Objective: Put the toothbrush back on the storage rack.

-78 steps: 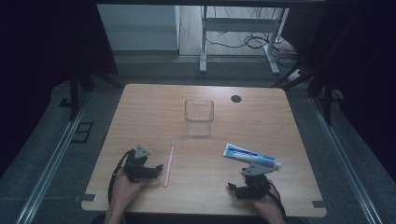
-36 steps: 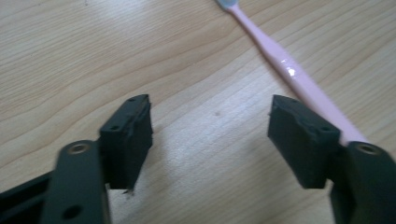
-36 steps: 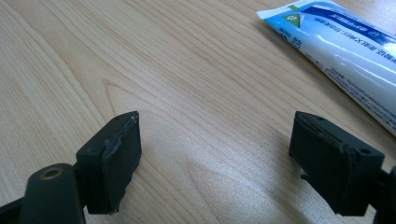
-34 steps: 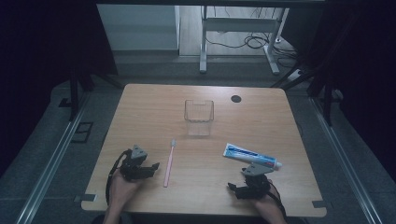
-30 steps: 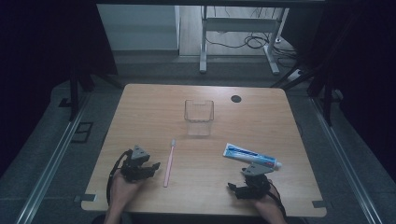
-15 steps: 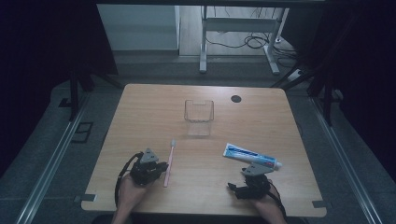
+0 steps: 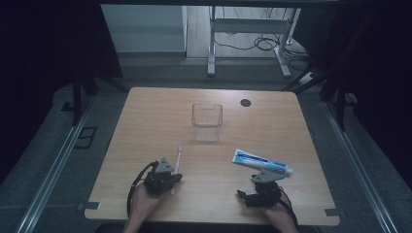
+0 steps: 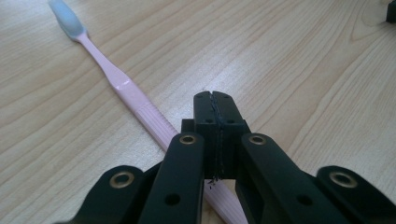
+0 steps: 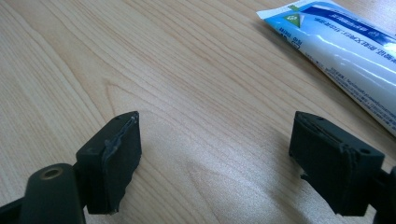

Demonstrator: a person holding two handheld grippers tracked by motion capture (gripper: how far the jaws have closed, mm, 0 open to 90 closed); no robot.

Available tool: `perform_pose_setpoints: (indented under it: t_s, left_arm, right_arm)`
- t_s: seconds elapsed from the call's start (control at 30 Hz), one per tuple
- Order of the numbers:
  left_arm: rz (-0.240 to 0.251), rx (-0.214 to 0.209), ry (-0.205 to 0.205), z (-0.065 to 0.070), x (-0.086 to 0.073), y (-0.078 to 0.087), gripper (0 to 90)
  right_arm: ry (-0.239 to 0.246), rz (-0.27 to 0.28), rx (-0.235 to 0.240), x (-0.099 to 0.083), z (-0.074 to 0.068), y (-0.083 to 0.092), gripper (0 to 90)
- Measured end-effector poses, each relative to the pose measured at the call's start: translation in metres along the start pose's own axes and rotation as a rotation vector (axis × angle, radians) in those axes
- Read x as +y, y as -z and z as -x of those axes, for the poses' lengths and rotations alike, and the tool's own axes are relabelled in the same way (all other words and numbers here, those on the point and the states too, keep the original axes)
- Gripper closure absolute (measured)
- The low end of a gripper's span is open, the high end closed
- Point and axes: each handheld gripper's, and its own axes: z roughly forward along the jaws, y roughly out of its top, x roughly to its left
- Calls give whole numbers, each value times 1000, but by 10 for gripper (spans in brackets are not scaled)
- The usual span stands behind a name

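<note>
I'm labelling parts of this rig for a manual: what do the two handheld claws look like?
The left claw is matt black, its jaw arms studded with brass-ringed rivets and ending in flat ridged pads. The right claw has matching black blocky pads. From above, each carries a grey three-cornered plate and trails a looping black cable.

toothbrush (image 8: 140, 109) handle: hidden under left gripper (image 8: 215, 100) toward 6 o'clock
toothpaste tube (image 9: 341, 51): cut off at 3 o'clock edge
tube print: too blurred to read

Clear plastic box (image 7: 207, 121) mid-table, black round disc (image 7: 246, 102) near far edge
</note>
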Motion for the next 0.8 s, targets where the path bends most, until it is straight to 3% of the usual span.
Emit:
perform_pose_setpoints:
  t_s: [0.47, 0.8]
  left_arm:
    - [-26, -1, 20, -7, -6, -2, 895]
    - [-38, 32, 41, -18, -11, 4, 895]
  right_arm:
    - [-1, 0, 0, 0, 0, 0, 168]
    - [2, 0, 2, 0, 0, 0, 169]
